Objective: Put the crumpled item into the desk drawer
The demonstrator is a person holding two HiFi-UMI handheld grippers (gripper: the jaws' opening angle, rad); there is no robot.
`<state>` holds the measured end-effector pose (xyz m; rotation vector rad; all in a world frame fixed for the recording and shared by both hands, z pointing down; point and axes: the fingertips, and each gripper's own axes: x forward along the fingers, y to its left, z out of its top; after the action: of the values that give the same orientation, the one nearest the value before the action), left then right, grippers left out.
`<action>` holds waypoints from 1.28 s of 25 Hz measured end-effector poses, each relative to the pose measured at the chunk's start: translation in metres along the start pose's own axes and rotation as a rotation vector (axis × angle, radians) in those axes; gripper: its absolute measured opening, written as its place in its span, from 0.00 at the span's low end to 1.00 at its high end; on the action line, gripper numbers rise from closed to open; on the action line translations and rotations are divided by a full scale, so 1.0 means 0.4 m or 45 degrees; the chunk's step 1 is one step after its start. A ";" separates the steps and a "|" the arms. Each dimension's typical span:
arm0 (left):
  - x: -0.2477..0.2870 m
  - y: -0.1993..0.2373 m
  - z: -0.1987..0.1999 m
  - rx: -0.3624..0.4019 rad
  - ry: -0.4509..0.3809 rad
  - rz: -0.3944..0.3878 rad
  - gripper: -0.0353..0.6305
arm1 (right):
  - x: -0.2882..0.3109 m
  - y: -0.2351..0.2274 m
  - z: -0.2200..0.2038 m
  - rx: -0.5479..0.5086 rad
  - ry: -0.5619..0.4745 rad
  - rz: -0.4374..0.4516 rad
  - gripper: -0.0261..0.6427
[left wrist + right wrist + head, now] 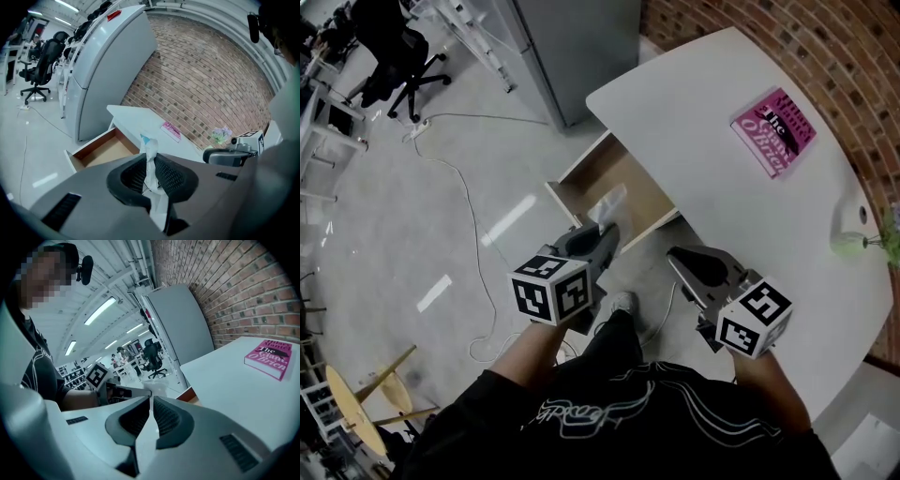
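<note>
The left gripper (605, 234) is clamped on the crumpled wrapper (610, 203) just above the open drawer's (612, 169) front edge. The right gripper (678, 255), closed and empty, hovers beside the drawer. The carrying step looks nearly done, so the next move should be lowering the wrapper inside and releasing.

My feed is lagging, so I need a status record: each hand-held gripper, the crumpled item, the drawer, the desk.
left hand-held gripper: shut on crumpled item, at the drawer's front
right hand-held gripper: shut, empty, beside the desk edge
drawer: open, bare wood showing inside
desk: pink book on top
task: item not yet in drawer
</note>
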<state>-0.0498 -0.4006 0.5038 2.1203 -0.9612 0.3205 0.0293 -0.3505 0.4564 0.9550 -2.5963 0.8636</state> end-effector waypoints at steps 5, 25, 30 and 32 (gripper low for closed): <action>0.103 0.115 -0.043 -0.003 0.054 0.061 0.14 | 0.067 -0.057 -0.021 0.001 0.030 -0.002 0.12; 0.441 0.476 -0.255 -0.471 0.240 0.287 0.14 | 0.247 -0.149 -0.213 0.165 0.173 0.023 0.12; 0.501 0.522 -0.289 -0.608 0.242 0.356 0.14 | 0.244 -0.170 -0.229 0.183 0.189 -0.004 0.12; 0.515 0.539 -0.310 -0.654 0.273 0.402 0.14 | 0.244 -0.175 -0.241 0.189 0.198 -0.009 0.12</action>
<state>-0.0550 -0.5087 0.8081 1.4420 -1.1109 0.3986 0.0034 -0.3848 0.6045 0.8953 -2.4243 1.0954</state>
